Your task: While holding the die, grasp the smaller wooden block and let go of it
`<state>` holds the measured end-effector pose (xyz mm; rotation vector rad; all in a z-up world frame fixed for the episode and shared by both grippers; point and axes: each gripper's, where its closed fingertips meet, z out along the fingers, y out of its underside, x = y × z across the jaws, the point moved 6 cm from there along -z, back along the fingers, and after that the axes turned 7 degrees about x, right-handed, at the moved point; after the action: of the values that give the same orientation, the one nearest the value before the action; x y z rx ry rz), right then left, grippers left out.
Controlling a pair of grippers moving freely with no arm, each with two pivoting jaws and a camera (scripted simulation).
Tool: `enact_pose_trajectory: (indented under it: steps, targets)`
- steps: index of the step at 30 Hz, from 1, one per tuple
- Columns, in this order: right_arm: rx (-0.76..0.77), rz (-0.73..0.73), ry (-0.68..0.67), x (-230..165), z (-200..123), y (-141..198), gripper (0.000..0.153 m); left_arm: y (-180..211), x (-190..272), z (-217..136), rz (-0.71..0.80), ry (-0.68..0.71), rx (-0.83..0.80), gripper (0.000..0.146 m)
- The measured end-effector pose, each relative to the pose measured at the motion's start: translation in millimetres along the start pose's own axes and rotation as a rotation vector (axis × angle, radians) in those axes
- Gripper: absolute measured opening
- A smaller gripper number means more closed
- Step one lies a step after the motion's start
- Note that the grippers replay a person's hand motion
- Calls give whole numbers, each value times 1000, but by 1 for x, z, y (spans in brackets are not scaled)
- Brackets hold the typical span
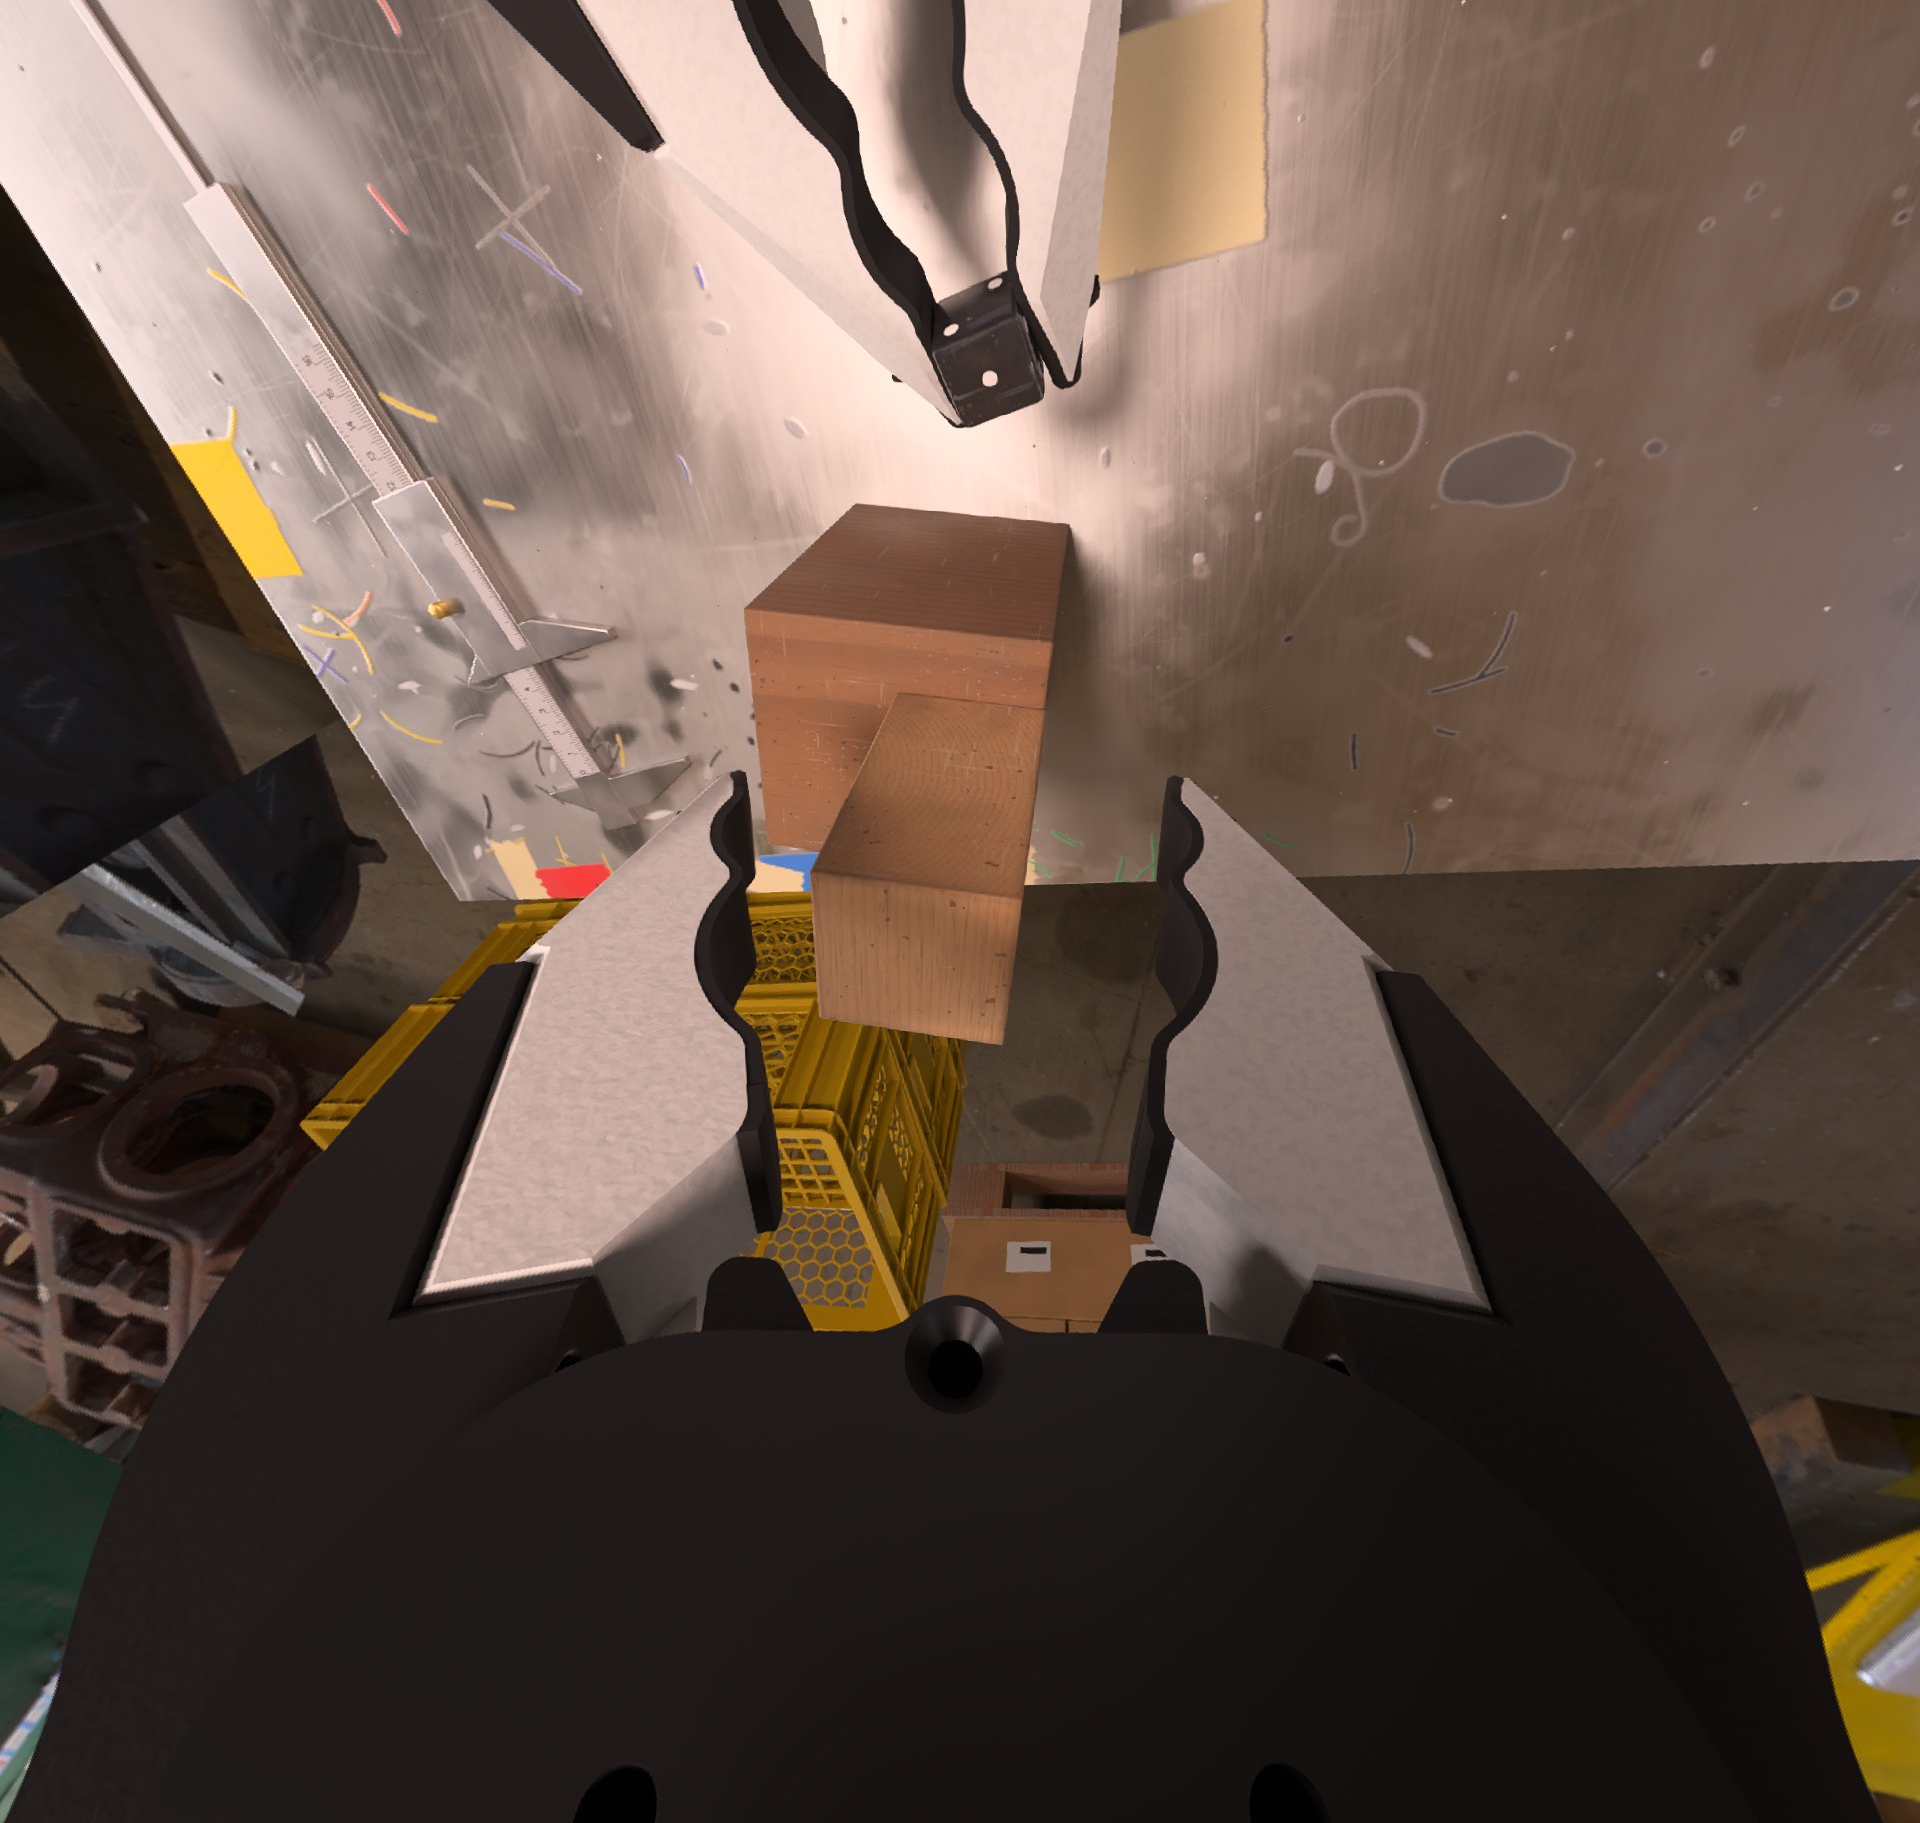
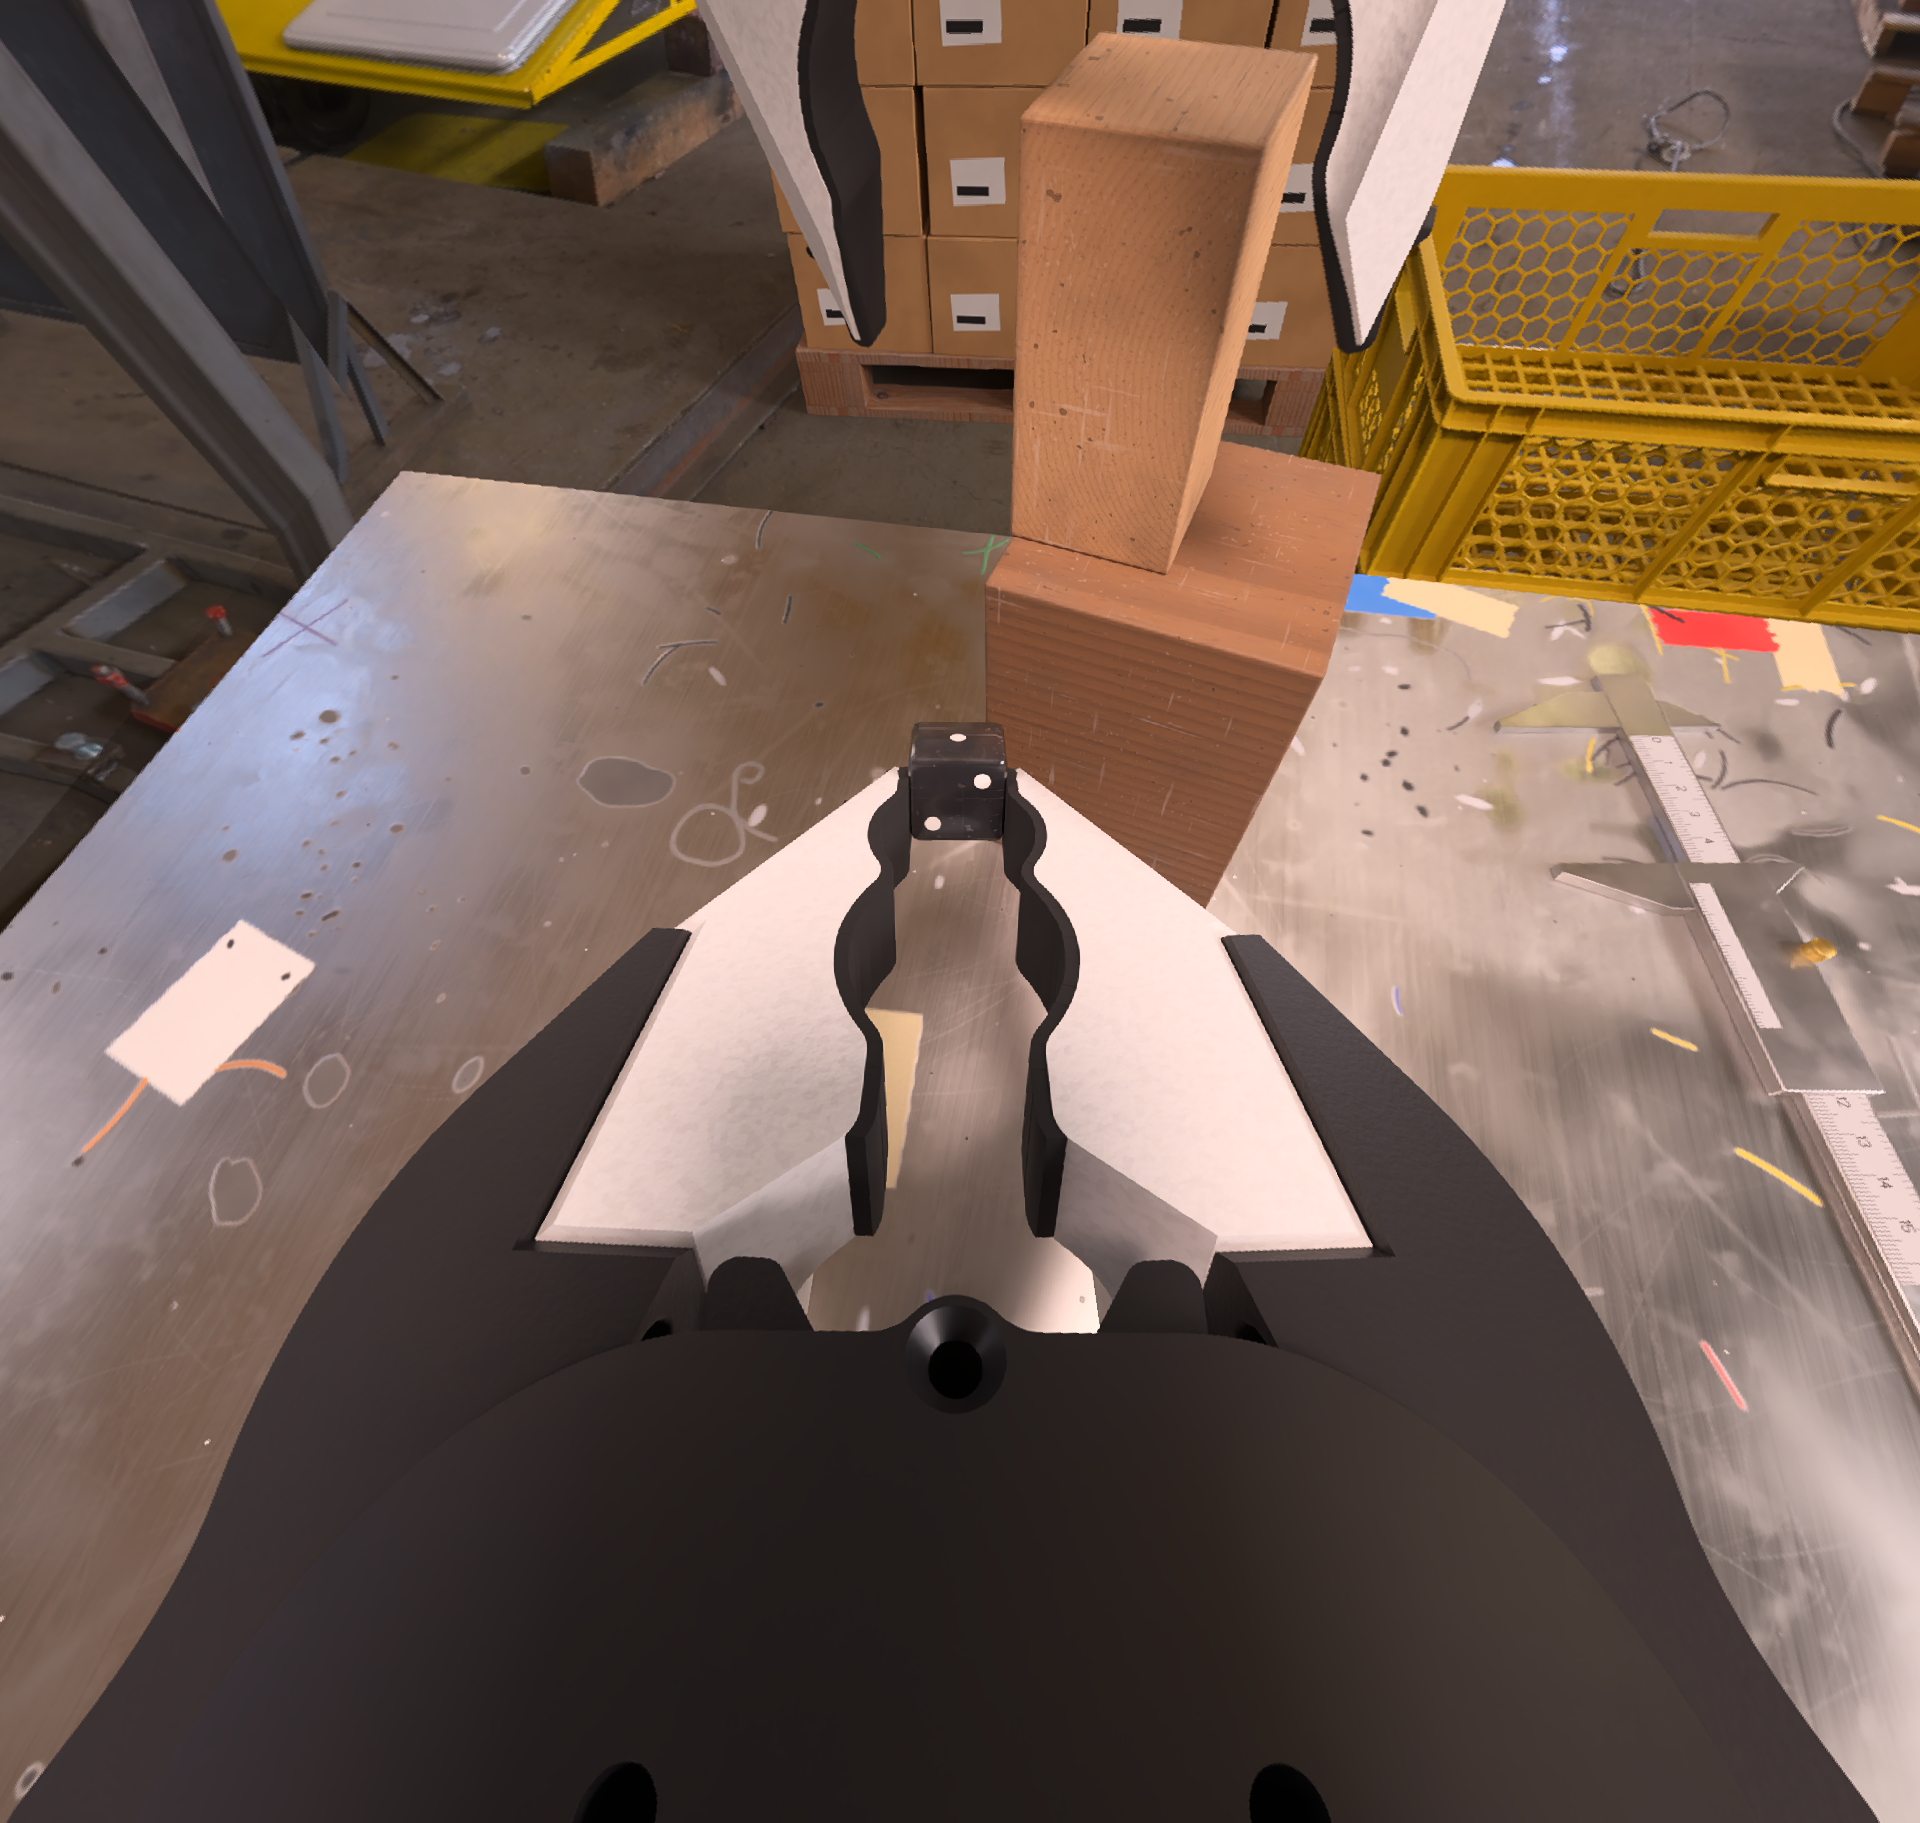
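The right gripper [image 2: 957, 781] pinches the black die [image 2: 957, 784] at its fingertips, low over the worktop [image 2: 499, 734] and just short of the big block [image 2: 1153, 693]; in the left wrist view the same die [image 1: 985, 352] shows beyond the blocks, so the two grippers face each other across them.

The left gripper [image 1: 956, 817] is spread wide and holds nothing; the small block [image 1: 925, 869] lies straight ahead of it, its near end already level with the fingertips and between them, but with clear gaps on both sides. The small block [image 2: 1132, 308] stands on top of the big block [image 1: 904, 610], long axis roughly upright but tilted, one lower edge on the big block's top; whether it rests stably there I cannot tell.

The left gripper is the free one and the nearer, so the grasp looks to be its job; its fingers [image 2: 842, 142] flank the block's narrow faces across the long axis, which suits a squeeze from where they stand; the tilt may let the block twist as they meet it.
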<state>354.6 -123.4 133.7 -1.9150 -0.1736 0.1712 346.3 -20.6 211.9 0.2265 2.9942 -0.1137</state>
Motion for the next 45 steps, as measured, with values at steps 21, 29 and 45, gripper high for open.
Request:
enact_pose_trajectory:
  steps: [21,29,45]
  targets:
    - [0,-2,-4,-1,0,0,16,15,-2,-7,4,-106,-12,78]
    - [2,-2,-5,-1,0,0,16,20,4,-11,86,-170,18,81]
    - [0,-4,-10,-2,0,1,16,25,1,-11,-13,-189,-56,44]
